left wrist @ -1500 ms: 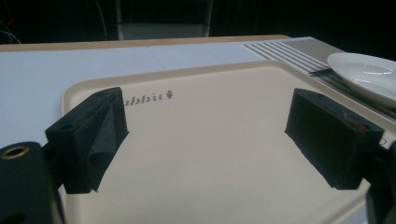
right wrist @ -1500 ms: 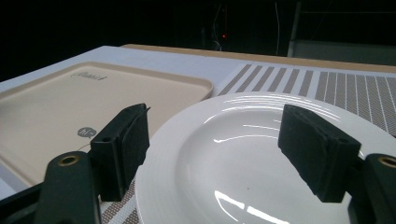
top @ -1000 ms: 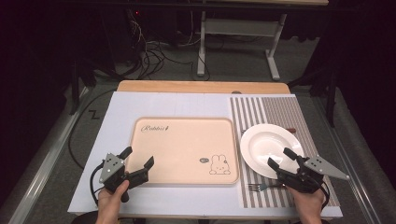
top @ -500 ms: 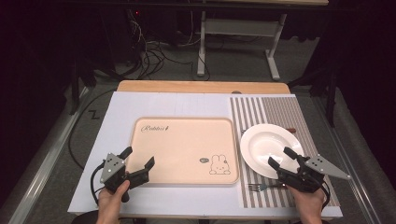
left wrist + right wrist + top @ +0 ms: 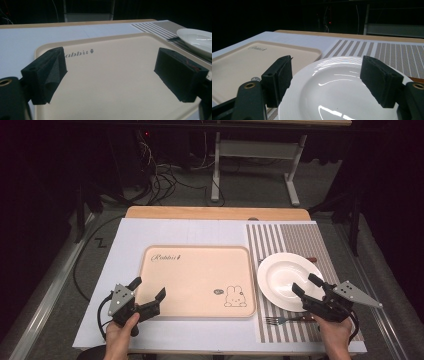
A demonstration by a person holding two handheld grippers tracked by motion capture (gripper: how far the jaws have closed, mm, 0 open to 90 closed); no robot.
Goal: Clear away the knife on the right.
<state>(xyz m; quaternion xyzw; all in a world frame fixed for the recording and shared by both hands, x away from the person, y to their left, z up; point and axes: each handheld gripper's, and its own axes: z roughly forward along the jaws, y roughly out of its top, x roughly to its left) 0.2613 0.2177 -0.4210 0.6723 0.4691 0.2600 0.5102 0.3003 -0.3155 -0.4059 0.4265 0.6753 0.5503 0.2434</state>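
You're working in a dark room with cables [image 5: 160,175] trailing on the floor behind the desk [image 5: 220,213]. A white sheet [image 5: 175,232] is covering most of it, a striped placemat [image 5: 295,237] lying on the right. The beige tray [image 5: 200,280] is sitting mid-desk, the white plate [image 5: 282,272] and fork [image 5: 280,321] on the mat. Your left tongs [image 5: 148,292] are gaping wide over the tray's near corner, right tongs [image 5: 307,286] spread over the plate's near rim, both holding nothing.

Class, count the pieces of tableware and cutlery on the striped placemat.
2: a white plate lies on the striped placemat, and a fork lies near its front edge. Something dark past the plate may be another piece; unclear.
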